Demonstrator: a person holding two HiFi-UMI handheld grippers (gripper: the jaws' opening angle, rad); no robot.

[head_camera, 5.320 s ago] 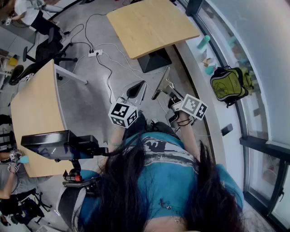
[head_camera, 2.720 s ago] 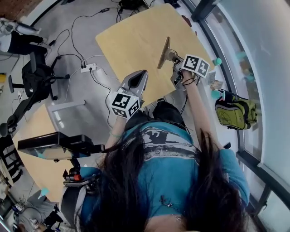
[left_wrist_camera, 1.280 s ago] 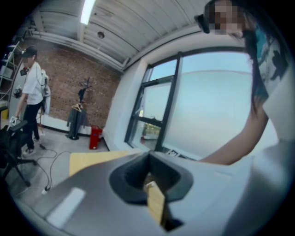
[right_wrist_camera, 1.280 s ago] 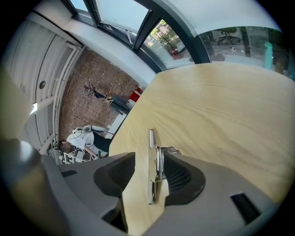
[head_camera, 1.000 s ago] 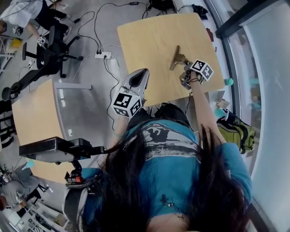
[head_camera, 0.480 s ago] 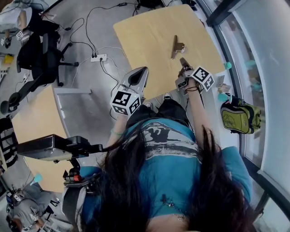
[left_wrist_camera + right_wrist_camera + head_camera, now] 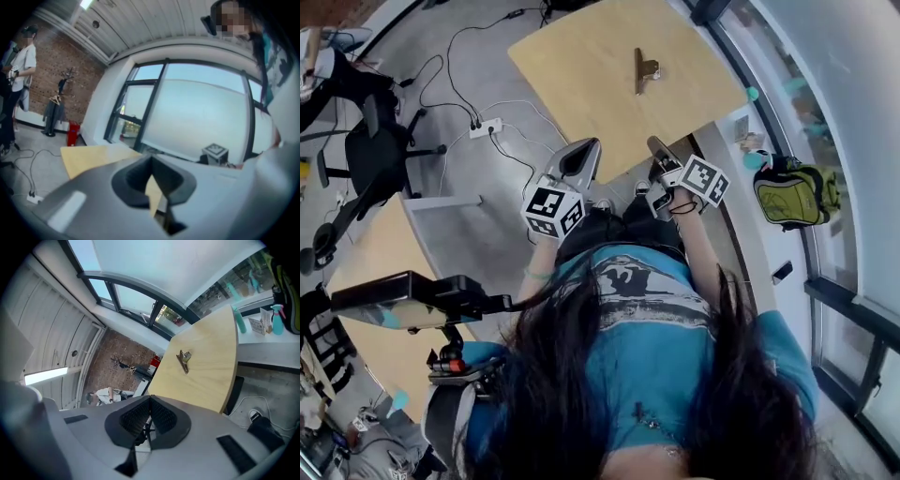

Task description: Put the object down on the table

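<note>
Sitting on the light wooden table (image 7: 572,84), right of its middle, the clip (image 7: 643,70) is lying completely on its own with nothing touching it. It's a thin brown strip with a shiny metal bit on one side. In the head view its long axis is running almost straight away from the person, toward the far edge of the table, and the metal part is sticking out to the right. In the right gripper view the same clip (image 7: 183,361) is showing up on a diagonal, upper left to lower right, with the silvery part poking off its upper end toward the window. Honestly can't tell if it's lying flat or perching on its edge.

The right gripper (image 7: 656,146) is hanging just off the near edge of the table, well apart from the clip and pointing roughly at it. Its jaws are closing right up, pads meeting with nothing between them.

The left gripper (image 7: 584,155) is hovering further left, also off the near edge. Its jaws are pressing together too, and it's holding nothing.

Off to the right, a green backpack (image 7: 789,192) is sitting by the window ledge (image 7: 741,127).
</note>
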